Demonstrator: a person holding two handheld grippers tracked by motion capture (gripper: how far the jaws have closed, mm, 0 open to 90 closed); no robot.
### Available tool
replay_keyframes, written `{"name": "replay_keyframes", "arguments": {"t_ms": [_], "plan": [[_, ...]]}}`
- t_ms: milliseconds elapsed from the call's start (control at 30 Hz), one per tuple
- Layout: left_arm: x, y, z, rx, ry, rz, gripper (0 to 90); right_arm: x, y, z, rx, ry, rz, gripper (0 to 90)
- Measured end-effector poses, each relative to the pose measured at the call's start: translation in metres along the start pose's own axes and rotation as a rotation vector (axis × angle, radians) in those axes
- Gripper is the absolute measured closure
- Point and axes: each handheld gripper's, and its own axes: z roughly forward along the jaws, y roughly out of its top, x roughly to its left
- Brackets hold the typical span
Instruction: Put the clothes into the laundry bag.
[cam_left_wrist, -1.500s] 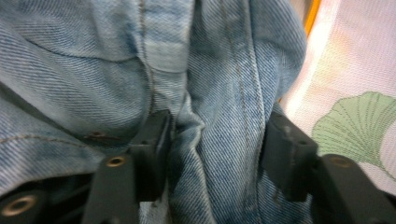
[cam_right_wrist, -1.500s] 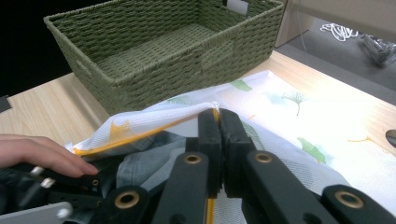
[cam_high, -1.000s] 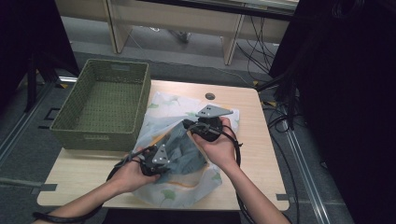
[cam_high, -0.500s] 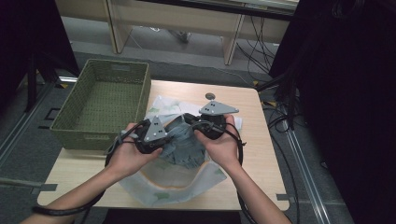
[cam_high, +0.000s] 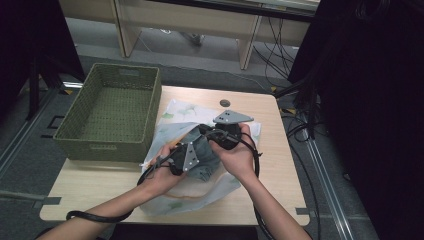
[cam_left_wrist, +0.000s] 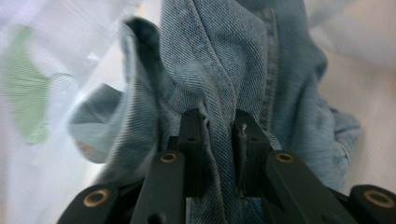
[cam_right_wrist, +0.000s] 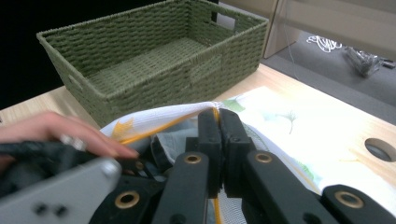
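A crumpled blue denim garment (cam_high: 206, 161) lies on a white mesh bag (cam_high: 176, 116) with green leaf print and yellow trim, mid-table. My left gripper (cam_high: 199, 148) comes from the lower left and is shut on a denim fold (cam_left_wrist: 224, 56). Its pads (cam_left_wrist: 192, 140) pinch a seam, and the jaws (cam_left_wrist: 218, 119) have just eased open slightly with the fold still between them. My right gripper (cam_high: 204, 130) meets it from the right. It (cam_right_wrist: 218, 114) is shut on the bag's yellow-trimmed rim (cam_right_wrist: 154, 122), held lifted over the denim.
An empty green woven basket (cam_high: 107, 148) stands at the table's left, its wall (cam_right_wrist: 187, 74) close behind the bag. The wooden table (cam_high: 272, 165) has a round cable hole (cam_high: 225, 103) at its far side. Desks and cables lie on the floor beyond.
The left hand rose toward the basket with the denim, then came back down and right beside the right gripper. The bag's front has settled flatter. The right hand has stayed put.
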Motion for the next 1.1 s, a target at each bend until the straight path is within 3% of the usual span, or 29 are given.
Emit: {"name": "replay_keyframes", "arguments": {"t_ms": [167, 433, 667, 800, 933, 1000, 1100], "plan": [[-0.001, -0.001, 0.011, 0.006, 0.026, 0.002, 73.6, -0.003, -0.002, 0.001, 0.011, -0.002, 0.007, 89.8], [0.002, -0.003, 0.02, -0.016, 0.057, -0.066, 70.4, -0.006, -0.006, 0.005, 0.023, -0.007, 0.015, 89.8], [0.002, -0.003, 0.013, -0.025, 0.039, -0.073, 60.8, -0.007, -0.008, 0.006, 0.034, -0.002, 0.016, 89.8], [0.002, -0.001, -0.002, -0.054, 0.007, -0.078, 49.7, -0.007, -0.009, 0.006, 0.041, -0.002, 0.018, 89.8], [0.001, 0.002, -0.033, -0.123, -0.014, -0.099, 46.5, -0.008, -0.009, 0.006, 0.044, -0.001, 0.019, 89.7], [0.003, 0.003, -0.051, -0.169, 0.003, -0.114, 46.9, -0.008, -0.01, 0.006, 0.046, -0.001, 0.018, 89.7], [0.014, 0.002, -0.073, -0.215, 0.077, -0.134, 48.5, -0.008, -0.01, 0.006, 0.049, -0.001, 0.016, 89.7]]}}
